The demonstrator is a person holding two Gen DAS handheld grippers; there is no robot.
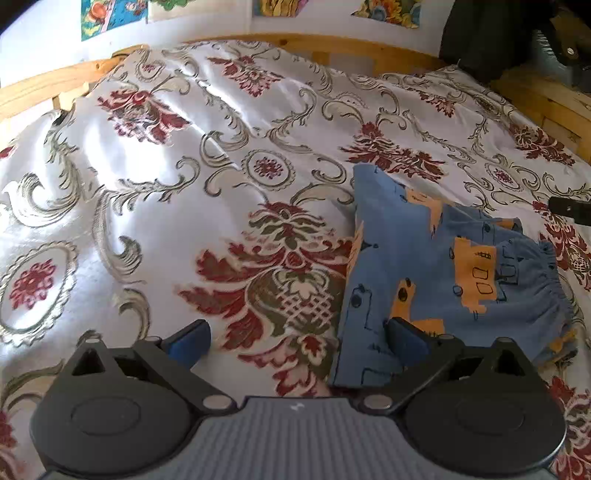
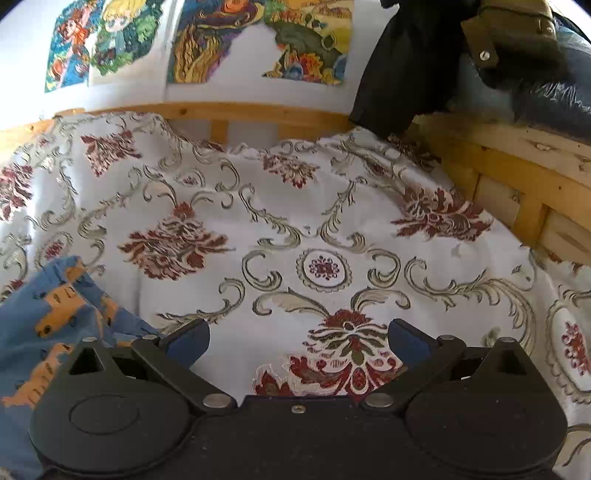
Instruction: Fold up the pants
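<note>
Left gripper (image 1: 297, 341) sits nearest the lens in the left wrist view, fingers spread wide with nothing between them, blue pads (image 1: 190, 341) showing on the inner faces. Left finger hangs over bare bedspread (image 1: 147, 184); right finger overlaps the lower left part of the pants (image 1: 436, 266), though contact cannot be told. Pants are blue with orange patches and dark line drawings, lying rumpled and partly folded on the bedspread right of centre, gathered elastic waistband (image 1: 554, 280) toward the right edge, one narrower end pointing up toward the headboard side. Bedspread is shiny white with dark red flowers and olive scrolls, wrinkled across the left half. Wooden bed frame (image 1: 332, 46) runs along the far edge, white wall with colourful posters (image 1: 110, 14) behind it, dark clothing (image 1: 480, 37) hanging at top right. A dark object pokes in at the right edge, too little visible to identify. Right wrist view: pants (image 2: 44, 332) fill the lower left corner, beside and partly behind the left finger of the right gripper (image 2: 297, 341), which is also spread wide and holding nothing, hovering over a red flower motif on the bedspread (image 2: 332, 221). Slatted wooden frame (image 2: 517, 184) curves along the right side, posters (image 2: 199, 40) on the wall above, dark jacket (image 2: 399, 74) and a shiny dark bag (image 2: 554, 103) at top right.
</note>
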